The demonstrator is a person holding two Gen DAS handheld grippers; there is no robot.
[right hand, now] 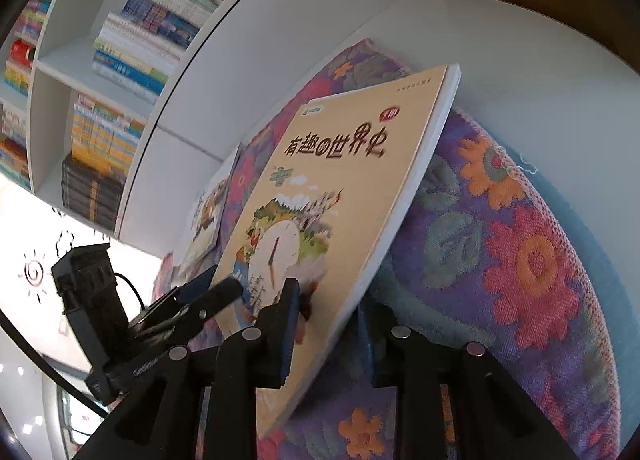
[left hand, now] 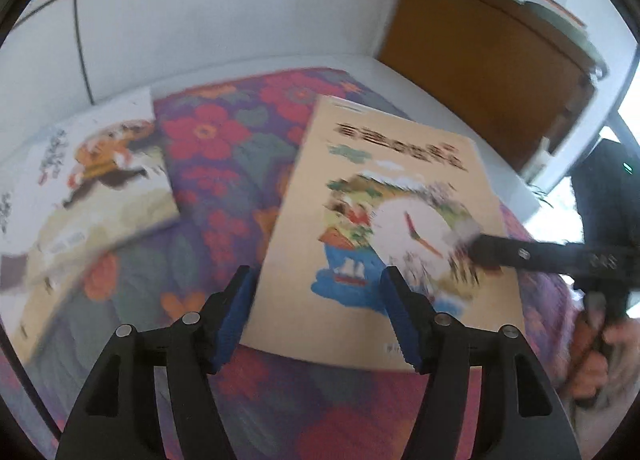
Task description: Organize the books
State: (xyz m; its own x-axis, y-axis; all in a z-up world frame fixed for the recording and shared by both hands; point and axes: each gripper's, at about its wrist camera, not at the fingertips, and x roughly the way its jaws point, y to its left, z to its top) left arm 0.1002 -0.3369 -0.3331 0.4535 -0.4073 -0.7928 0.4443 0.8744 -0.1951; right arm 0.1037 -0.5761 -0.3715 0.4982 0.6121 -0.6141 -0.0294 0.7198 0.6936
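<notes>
Home study or reading room, packed white bookshelves (right hand: 108,108), floral tablecloth (right hand: 520,260)

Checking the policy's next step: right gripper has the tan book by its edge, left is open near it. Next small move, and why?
Probably bring the left gripper in onto the near edge of the tan book and close. Its jaws stand open, straddling that edge, while the right gripper pinches only one side, with the book tilted up off the floral cloth.

White bookshelves (right hand: 100,72) packed with books stand beside a brown wooden cabinet (left hand: 480,60), daylight behind.
</notes>
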